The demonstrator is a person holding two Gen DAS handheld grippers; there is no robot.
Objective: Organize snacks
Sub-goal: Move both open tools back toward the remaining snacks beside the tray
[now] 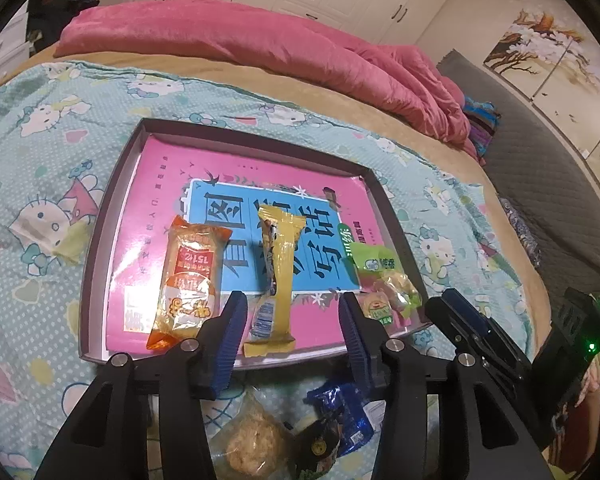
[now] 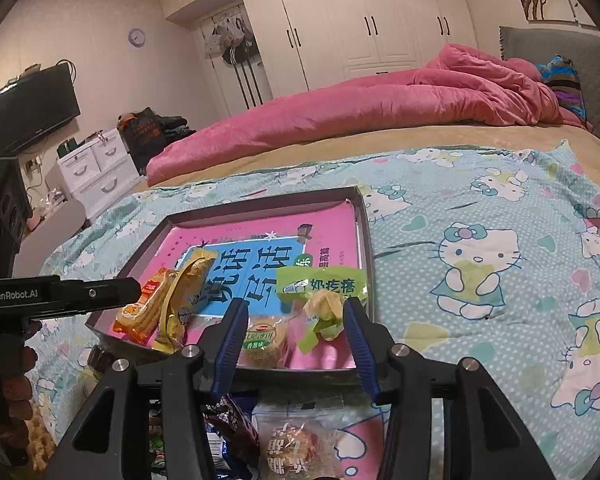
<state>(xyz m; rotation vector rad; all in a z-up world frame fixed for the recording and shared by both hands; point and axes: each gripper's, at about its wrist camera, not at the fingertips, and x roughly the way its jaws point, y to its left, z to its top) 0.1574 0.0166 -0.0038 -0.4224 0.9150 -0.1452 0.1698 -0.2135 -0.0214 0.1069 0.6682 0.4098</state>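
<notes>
Both fingers pairs released: yellow snack between left, green packet between right.

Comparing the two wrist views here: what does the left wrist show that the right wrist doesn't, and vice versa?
Left wrist only: the floral wall painting in full and the blue snack packet near the left gripper.
Right wrist only: the television, wall clock and white drawers.
Both: the tray, orange snack, yellow bar, green packet and pink quilt.

left gripper: black, blue ribbed pads; right gripper: same, silver screws
</notes>
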